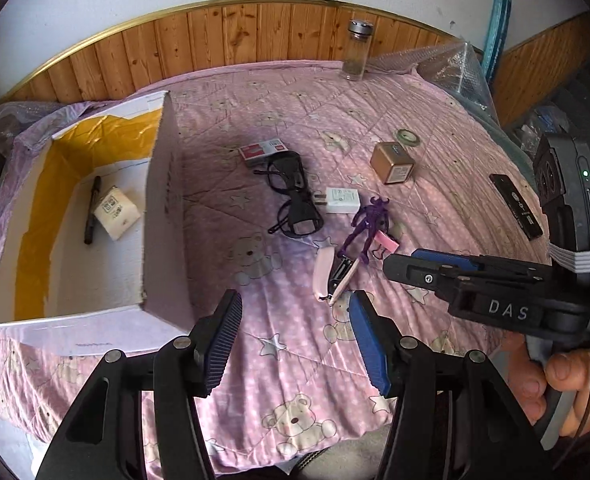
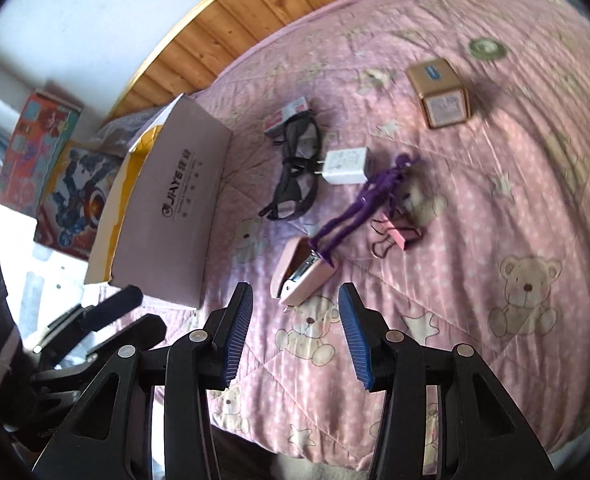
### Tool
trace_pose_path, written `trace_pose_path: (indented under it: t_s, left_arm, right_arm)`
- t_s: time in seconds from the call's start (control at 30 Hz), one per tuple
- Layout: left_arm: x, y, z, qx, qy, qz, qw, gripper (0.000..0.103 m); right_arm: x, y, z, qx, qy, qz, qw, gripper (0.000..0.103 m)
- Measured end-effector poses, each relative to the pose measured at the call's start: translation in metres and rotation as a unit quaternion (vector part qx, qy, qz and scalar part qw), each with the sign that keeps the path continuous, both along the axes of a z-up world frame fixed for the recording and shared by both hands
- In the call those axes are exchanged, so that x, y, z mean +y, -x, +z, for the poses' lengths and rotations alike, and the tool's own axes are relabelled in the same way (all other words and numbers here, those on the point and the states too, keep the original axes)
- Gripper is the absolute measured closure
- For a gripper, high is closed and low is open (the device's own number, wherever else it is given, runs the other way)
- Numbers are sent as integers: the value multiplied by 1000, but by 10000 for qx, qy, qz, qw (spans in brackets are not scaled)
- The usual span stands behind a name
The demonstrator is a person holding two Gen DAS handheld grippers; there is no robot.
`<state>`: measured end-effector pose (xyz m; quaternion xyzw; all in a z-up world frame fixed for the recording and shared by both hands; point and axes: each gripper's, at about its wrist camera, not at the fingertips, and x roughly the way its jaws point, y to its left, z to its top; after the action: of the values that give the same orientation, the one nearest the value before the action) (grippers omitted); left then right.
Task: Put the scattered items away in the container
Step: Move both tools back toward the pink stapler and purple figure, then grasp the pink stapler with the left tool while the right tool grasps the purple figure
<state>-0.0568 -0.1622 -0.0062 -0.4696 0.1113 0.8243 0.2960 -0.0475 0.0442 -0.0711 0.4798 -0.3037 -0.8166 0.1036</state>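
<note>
The white cardboard box stands open at the left on the pink quilt, holding a black pen and a small white carton. Scattered to its right are a pink stapler, a purple figure, a pink binder clip, a white charger, black glasses and a red-and-white packet. My left gripper is open and empty, just short of the stapler. My right gripper is open with the stapler lying just ahead of its fingers.
Farther right lie a gold cube box, a tape roll and a flat black bar. A glass jar stands at the back by the wooden headboard. Bubble wrap covers the far right corner. Colourful toy boxes are stacked beyond the bed.
</note>
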Motion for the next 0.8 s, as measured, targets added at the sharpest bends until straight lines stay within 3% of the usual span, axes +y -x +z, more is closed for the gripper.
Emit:
trace_pose_path:
  t_s: [0.23, 0.4, 0.53, 0.7, 0.77, 0.8]
  left_arm:
    - [30, 18, -48, -568, -132, -48, 9983, 46]
    - [50, 27, -71, -751, -224, -108, 9969, 46]
    - [65, 37, -89, -772, -72, -167, 9968, 46]
    - [73, 47, -112, -762, 31, -150, 9970, 43]
    - [75, 48, -113, -693, -29, -200, 9974, 37]
    - [77, 48, -113, -661, -50, -225, 9975, 36]
  right_arm:
    - [26, 18, -47, -243, 1379, -533, 9887, 54]
    - [38, 41, -68, -289, 1762, -890, 9799, 54]
    - [43, 61, -80, -384, 1844, -1062, 9763, 54]
    - [43, 75, -85, -329, 1757, -1068, 9781, 67]
    - [44, 79, -88, -393, 1661, -1052, 9797, 87]
    - [46, 80, -91, -414, 1710, -1073, 9785, 88]
